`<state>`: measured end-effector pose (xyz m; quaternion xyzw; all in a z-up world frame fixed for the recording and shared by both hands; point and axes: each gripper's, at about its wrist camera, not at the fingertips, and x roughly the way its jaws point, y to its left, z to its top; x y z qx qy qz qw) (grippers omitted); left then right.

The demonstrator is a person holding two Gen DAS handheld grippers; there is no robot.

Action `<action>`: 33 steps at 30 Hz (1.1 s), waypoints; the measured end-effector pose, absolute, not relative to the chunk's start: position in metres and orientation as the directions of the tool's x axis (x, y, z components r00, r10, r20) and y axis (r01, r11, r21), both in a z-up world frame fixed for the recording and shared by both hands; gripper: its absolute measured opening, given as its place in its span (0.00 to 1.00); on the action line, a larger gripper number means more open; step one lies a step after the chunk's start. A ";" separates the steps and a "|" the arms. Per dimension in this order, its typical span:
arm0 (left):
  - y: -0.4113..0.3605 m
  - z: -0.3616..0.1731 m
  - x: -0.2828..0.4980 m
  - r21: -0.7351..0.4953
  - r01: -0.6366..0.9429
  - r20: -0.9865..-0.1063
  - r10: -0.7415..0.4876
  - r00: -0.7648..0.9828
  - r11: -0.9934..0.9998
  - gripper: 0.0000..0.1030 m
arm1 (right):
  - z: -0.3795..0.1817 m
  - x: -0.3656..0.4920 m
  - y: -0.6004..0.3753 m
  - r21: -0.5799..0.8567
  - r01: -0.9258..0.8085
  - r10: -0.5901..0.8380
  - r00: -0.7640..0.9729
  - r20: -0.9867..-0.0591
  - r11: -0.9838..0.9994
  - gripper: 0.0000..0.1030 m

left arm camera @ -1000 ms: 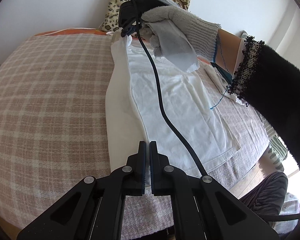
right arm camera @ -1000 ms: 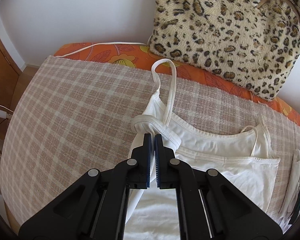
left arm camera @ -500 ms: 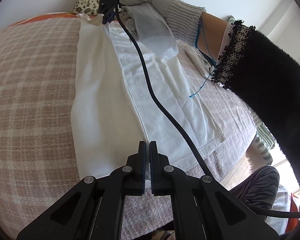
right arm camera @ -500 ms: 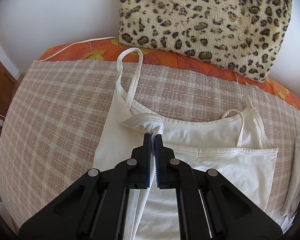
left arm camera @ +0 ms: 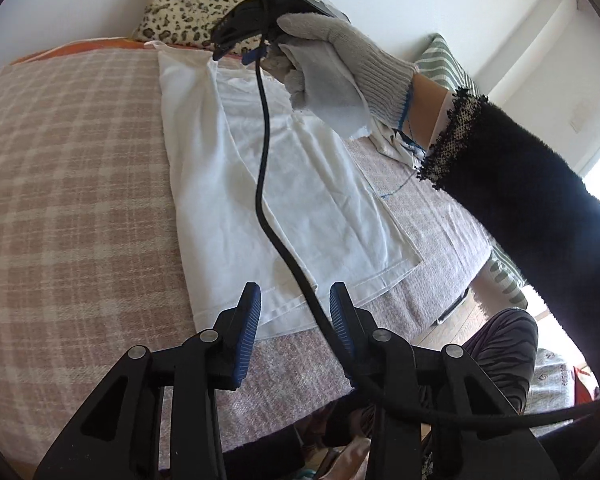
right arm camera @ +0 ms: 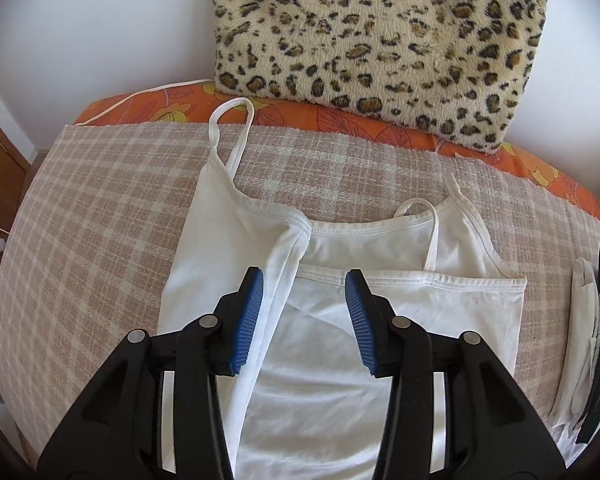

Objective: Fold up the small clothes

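Both grippers, clamped on the top a second ago, now gape with nothing between the pads: left gripper over the hem, right gripper over the neckline. Top lies flat on the plaid cover, straps toward the leopard cushion, long axis cushion-to-hem, one side folded inward. Cover lies bare beside the folded edge.

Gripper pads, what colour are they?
Blue, ribbed pads on black fingers; clearest in the right wrist view.
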<state>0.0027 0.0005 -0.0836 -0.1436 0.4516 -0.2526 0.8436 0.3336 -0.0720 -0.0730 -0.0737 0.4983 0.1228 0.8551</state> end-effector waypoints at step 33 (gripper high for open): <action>-0.025 -0.095 -0.027 -0.234 0.535 -0.785 -0.483 0.388 0.811 0.46 | -0.070 0.124 -0.222 0.466 -0.221 0.516 0.395 -0.760 0.857 0.45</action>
